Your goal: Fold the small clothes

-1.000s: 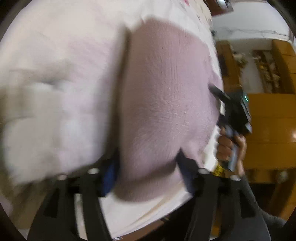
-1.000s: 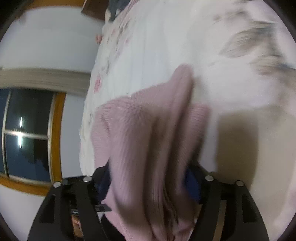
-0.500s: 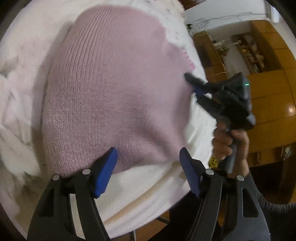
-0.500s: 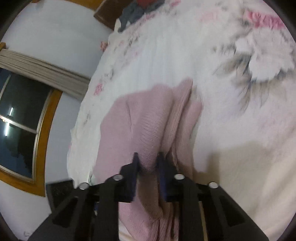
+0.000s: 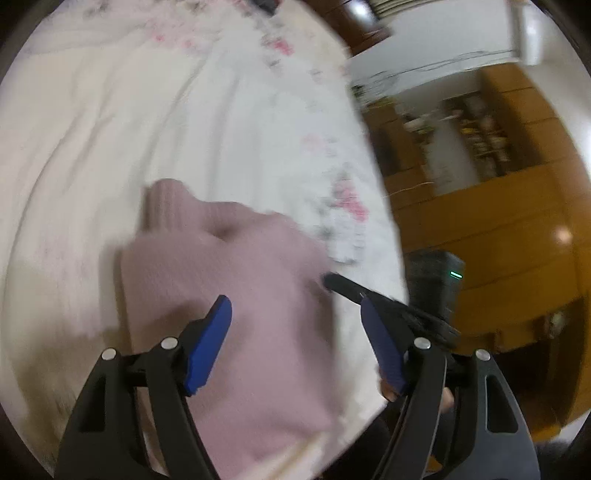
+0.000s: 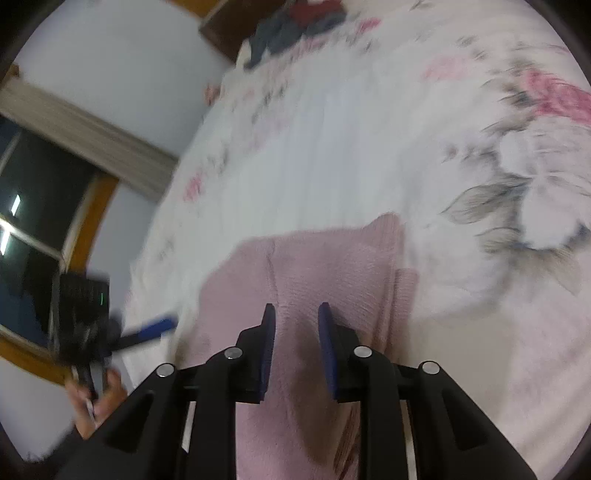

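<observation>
pink knit sweater (image 5: 236, 295), folded, flat on bedspread (image 5: 110, 129)

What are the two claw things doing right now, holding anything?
Left gripper: open, holding nothing, above the pink knit garment.
Right gripper: partly open, holding nothing, over the same garment.

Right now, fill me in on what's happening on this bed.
A person holding a two-finger tool in each hand is folding a pink knitted sweater on a floral bedspread. The sweater lies folded on the bed. Both tools hover over it with nothing between their fingers: the left tool is wide open, the right tool is parted only narrowly. A dark pile of clothes sits at the far end.
</observation>
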Demonstrator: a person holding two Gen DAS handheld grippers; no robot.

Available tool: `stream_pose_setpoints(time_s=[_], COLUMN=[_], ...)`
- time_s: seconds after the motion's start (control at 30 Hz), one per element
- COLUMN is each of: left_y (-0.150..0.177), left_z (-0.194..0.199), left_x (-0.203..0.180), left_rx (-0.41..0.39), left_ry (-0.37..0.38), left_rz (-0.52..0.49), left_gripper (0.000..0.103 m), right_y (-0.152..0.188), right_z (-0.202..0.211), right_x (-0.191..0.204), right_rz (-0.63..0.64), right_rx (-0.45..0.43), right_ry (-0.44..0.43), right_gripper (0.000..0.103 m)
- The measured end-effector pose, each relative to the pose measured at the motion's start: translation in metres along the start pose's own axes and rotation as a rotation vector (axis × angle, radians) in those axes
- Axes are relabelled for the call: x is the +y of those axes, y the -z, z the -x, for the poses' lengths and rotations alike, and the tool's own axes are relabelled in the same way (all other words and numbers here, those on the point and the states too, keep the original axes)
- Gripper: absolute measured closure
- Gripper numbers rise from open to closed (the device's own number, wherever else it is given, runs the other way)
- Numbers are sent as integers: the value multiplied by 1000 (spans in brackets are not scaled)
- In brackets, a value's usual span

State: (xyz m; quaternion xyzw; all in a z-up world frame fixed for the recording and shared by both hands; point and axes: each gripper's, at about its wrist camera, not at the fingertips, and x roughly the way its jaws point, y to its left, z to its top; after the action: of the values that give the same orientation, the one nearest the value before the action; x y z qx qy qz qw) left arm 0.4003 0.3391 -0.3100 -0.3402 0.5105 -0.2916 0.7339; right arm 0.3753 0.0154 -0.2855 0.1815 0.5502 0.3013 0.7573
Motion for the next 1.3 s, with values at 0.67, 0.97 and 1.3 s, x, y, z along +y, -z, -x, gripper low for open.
stream_pose_setpoints(time_s=[0.67, 0.97, 1.3], left_y=[43, 73, 133], left_z=[-14, -14, 18], left_x=[-7, -5, 9], left_rx=[44, 49, 58], left_ry=[-130, -166, -193], left_rz=[-80, -105, -56], left_gripper=[58, 53, 49], right_y=[62, 91, 140], right_z=[15, 6, 24], right_x=[-6, 9, 37], right_rz=[65, 152, 225], right_rx=[87, 123, 160], right_ry=[38, 84, 146], right_gripper=[103, 103, 103])
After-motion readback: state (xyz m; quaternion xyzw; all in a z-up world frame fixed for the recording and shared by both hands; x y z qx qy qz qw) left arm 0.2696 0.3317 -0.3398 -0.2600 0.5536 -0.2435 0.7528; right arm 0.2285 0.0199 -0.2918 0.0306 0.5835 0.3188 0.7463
